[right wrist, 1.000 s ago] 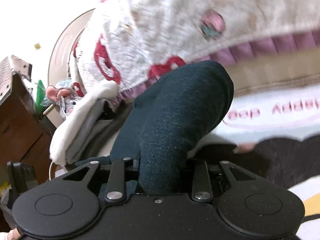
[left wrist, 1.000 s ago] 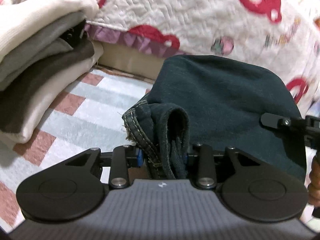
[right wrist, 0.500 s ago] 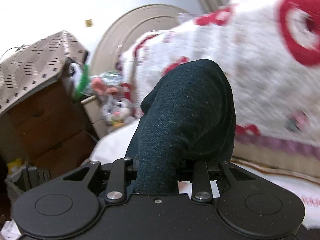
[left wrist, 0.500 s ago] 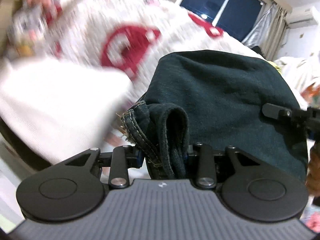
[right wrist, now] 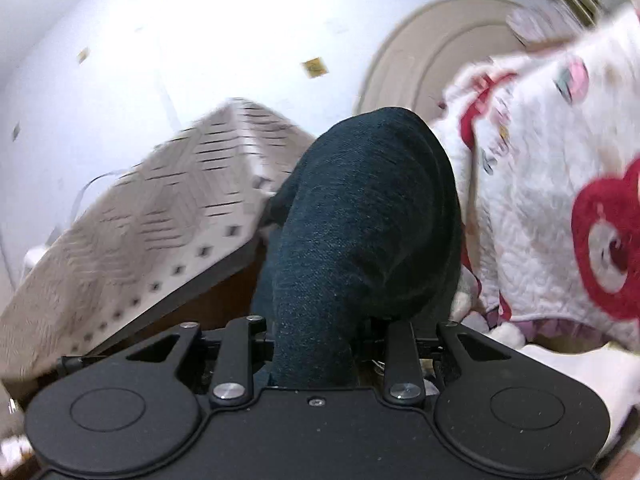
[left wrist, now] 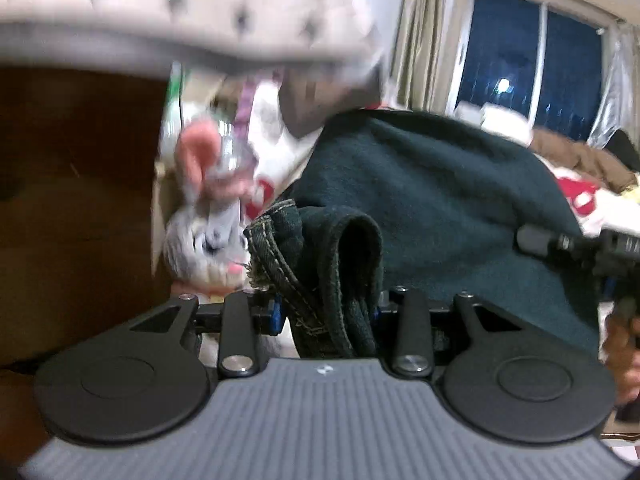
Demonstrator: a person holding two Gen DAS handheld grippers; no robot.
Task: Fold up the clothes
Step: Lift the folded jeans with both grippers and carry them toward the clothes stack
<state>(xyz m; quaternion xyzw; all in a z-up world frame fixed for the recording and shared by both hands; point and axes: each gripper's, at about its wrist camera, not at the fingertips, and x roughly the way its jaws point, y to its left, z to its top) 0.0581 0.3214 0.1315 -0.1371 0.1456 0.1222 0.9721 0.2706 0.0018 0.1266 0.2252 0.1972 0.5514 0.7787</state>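
Observation:
Dark teal jeans (left wrist: 432, 200) are folded and held up in the air by both grippers. My left gripper (left wrist: 328, 312) is shut on the thick stitched hem end of the jeans. My right gripper (right wrist: 316, 344) is shut on the other end of the jeans (right wrist: 360, 220), which bulges up in front of the camera and hides the fingertips. Part of the right gripper also shows at the right edge of the left wrist view (left wrist: 580, 244).
A white quilt with red prints (right wrist: 560, 184) covers the bed on the right. A cloth-covered brown cabinet (right wrist: 140, 232) stands on the left. A plush rabbit toy (left wrist: 200, 216) sits by the cabinet. A dark window (left wrist: 532, 60) is behind.
Both grippers have lifted and tilted upward with the jeans. The rug and stack of folded clothes have dropped out of view; the wall, cabinet and window now show.

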